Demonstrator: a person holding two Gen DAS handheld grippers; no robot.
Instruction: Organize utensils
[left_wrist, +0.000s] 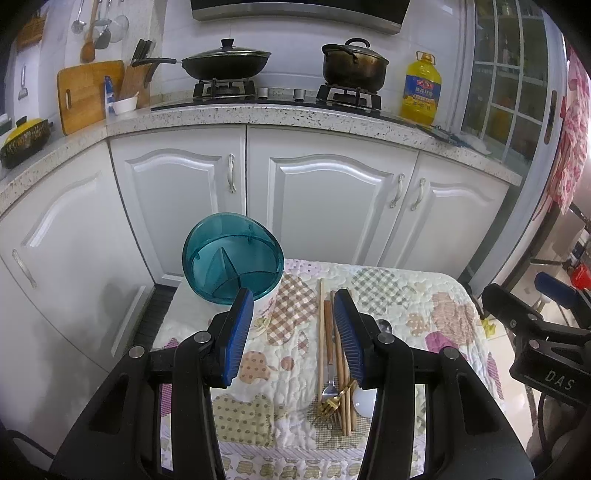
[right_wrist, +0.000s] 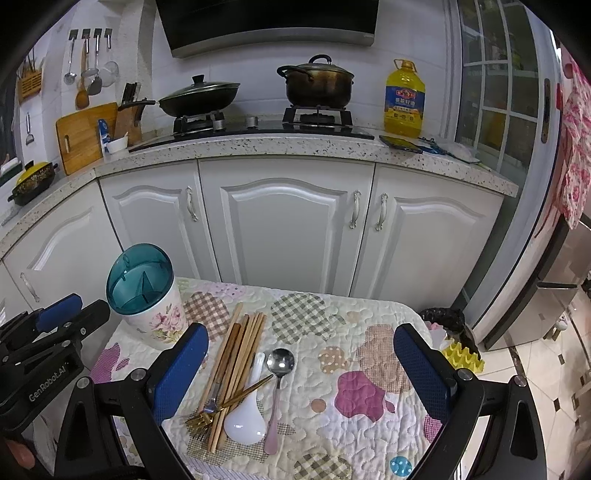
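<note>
Both the left gripper (left_wrist: 293, 308) and right gripper (right_wrist: 301, 341) hover with jaws spread, gripping nothing. The chopsticks (right_wrist: 236, 363), forks (right_wrist: 207, 415) and spoons (right_wrist: 277, 384) lie bundled mid-cloth, well inside the quilted table (right_wrist: 369, 435) edges. The teal-lidded holder (right_wrist: 146, 291) stands at the far-left corner, with bare cloth to the right.

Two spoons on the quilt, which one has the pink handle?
The metal spoon, shiny round bowl, lying right of the all-white ceramic spoon, which has no pink on it.

Cool, even light fills the kitchen, bright enough throughout. Soft sheen lies on the white panelled cabinet doors (left_wrist: 325, 206) and on the glass lid of the black wok (right_wrist: 201, 88). Fisheye bending curves the speckled stone surface (right_wrist: 295, 147); corners fall black. Focus stays sharp, shadows faint.
</note>
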